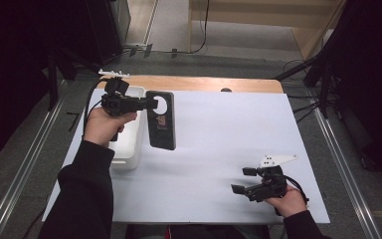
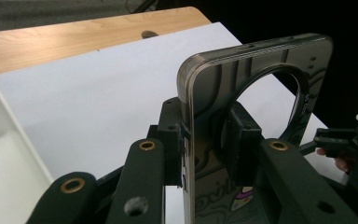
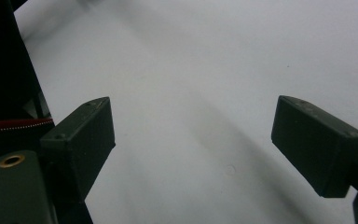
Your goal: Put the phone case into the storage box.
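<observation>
A flat black rectangular plate (image 1: 161,121) with a round hole near its top and a small printed picture hangs above the white table sheet (image 1: 219,149). My left gripper (image 1: 150,103) is shut on its upper left edge, beside the hole. In the left gripper view the plate (image 2: 256,84) stands edge-on between the pads, which press both its faces, so my left gripper (image 2: 209,144) grips it. My right gripper (image 1: 243,180) rests low over the sheet at the front right, open with nothing in it. Its two jaws are wide apart, my right gripper (image 3: 191,144) over bare white sheet.
A white bin (image 1: 129,137) sits under my left hand at the table's left edge. Bare wood of the table (image 1: 204,83) shows along the far edge. Metal rails (image 1: 348,174) run down both sides, and dark stands rise at the back corners.
</observation>
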The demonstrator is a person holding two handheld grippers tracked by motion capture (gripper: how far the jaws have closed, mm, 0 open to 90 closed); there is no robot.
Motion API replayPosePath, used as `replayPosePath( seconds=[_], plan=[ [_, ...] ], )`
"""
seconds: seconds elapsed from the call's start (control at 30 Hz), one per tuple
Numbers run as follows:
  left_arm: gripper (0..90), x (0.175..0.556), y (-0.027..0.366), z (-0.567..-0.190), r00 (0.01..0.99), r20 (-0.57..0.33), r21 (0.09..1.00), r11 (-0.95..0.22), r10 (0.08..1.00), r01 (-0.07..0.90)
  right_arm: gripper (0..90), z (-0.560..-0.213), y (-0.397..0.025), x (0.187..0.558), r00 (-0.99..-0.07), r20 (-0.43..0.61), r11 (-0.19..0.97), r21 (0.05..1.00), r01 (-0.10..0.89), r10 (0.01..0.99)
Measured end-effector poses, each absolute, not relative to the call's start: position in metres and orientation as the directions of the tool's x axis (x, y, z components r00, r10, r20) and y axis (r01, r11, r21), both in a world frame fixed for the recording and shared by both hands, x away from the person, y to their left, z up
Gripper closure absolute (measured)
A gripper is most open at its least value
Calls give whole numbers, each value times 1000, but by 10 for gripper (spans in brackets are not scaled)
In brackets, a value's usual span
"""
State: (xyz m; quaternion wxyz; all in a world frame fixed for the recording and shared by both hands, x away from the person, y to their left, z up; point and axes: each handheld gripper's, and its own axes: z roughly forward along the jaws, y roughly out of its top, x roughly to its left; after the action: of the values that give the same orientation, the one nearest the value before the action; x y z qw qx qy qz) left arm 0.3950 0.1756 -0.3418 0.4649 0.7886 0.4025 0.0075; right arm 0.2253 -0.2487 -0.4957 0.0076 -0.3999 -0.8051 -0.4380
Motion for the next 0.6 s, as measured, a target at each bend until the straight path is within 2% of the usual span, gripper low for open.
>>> replayPosePath(
  seconds=[0.6],
  plan=[
    [709,401,196,-321,658,-338,741,-241,673,627,122,-496,-249,223,-674,357,295,697,653,647]
  ],
)
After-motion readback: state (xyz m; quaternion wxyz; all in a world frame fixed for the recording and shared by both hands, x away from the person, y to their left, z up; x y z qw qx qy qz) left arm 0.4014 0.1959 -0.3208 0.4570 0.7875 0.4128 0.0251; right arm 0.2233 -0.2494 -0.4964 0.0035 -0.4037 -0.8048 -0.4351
